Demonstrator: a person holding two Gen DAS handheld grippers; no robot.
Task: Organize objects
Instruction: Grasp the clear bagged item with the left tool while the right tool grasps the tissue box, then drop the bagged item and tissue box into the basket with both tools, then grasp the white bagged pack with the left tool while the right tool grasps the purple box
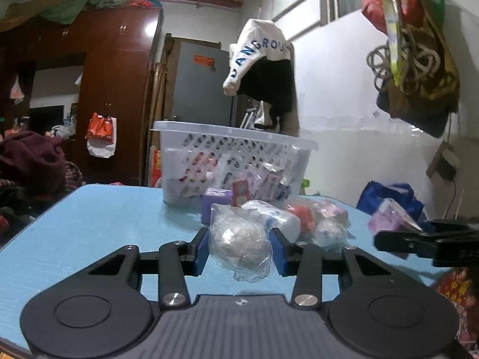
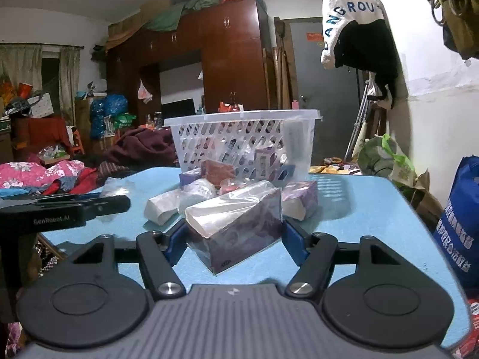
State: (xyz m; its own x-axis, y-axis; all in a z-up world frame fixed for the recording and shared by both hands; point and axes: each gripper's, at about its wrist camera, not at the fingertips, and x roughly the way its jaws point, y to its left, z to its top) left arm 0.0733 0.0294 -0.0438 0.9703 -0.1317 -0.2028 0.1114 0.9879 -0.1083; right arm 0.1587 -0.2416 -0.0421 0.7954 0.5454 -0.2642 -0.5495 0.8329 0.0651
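Crinkly clear-wrapped silver ball (image 1: 241, 243) pinched in left gripper (image 1: 239, 251); plastic-wrapped purple box (image 2: 236, 233) clamped in right gripper (image 2: 233, 240). White perforated plastic basket (image 2: 239, 146) at 12 o'clock on blue table (image 1: 89, 218). Lift both above the rim before releasing; wrap looks slippery.

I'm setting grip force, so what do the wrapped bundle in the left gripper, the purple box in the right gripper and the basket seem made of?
Wrapped bundle: thin clear plastic film, crinkled and glossy; contents unclear.
Purple box: seemingly cardboard with flat faces and sharp edges, under shiny clear wrap.
Basket: rigid whitish translucent plastic, perforated walls.
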